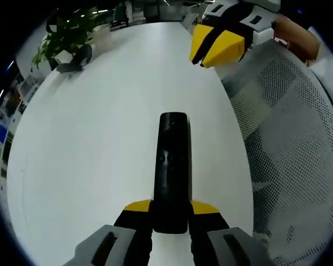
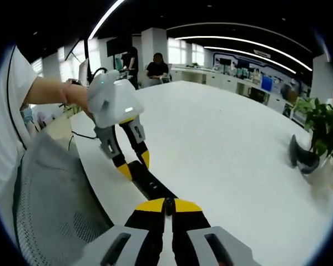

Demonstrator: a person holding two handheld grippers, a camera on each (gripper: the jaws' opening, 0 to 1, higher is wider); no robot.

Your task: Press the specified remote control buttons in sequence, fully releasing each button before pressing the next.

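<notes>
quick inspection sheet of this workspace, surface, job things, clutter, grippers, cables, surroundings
surface: white table, mostly bare, curved edge next to a mesh chair.
job's things: one black remote control, long axis pointing away from the left gripper, near end held between its jaws; button labels too small to read.
clutter: potted plant and a dark object beside it at the far side of the table.
grippers: left gripper shut on the remote; right gripper jaws together, tips just above the remote's far end; contact unclear.
cables: a dark cable near the table edge behind the left gripper.
surroundings: open office with ceiling lights, desks, people in the background.
</notes>
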